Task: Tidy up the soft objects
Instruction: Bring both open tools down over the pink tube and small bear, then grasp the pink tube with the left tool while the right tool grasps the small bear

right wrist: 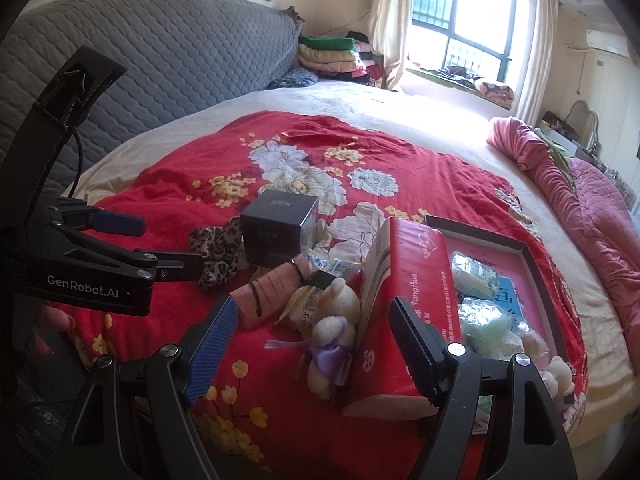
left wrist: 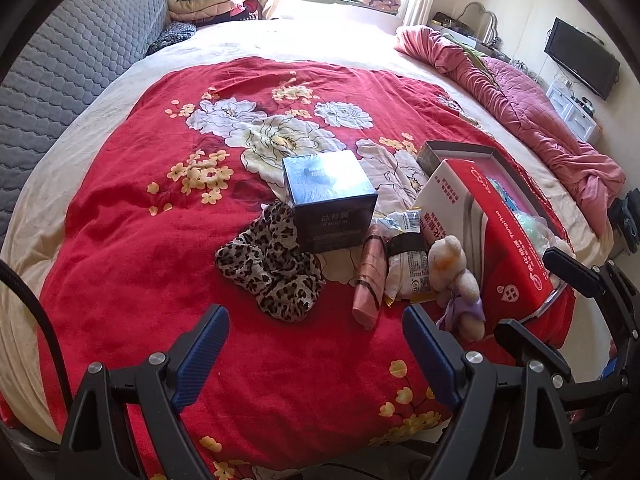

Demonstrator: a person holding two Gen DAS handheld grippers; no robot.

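A leopard-print cloth (left wrist: 272, 264) lies on the red floral blanket (left wrist: 140, 220), just ahead of my open, empty left gripper (left wrist: 316, 326). To its right lie a pink folded item (left wrist: 370, 280), a snack packet (left wrist: 408, 268) and a small cream plush bear (left wrist: 456, 280) with a purple bow. In the right wrist view the bear (right wrist: 334, 332) lies between the fingers of my open, empty right gripper (right wrist: 316, 320), with the leopard cloth (right wrist: 218, 252) further left. A dark tray (right wrist: 520, 248) at the right holds soft green sponges (right wrist: 476, 280) and a small plush.
A dark blue cube box (left wrist: 330, 200) stands behind the cloth. A red tissue box (left wrist: 496, 224) leans on the tray (left wrist: 452, 150). A pink quilt (left wrist: 520, 96) is bunched along the bed's right side. A grey quilted headboard (left wrist: 80, 60) and folded blankets (left wrist: 200, 0) are at the back left.
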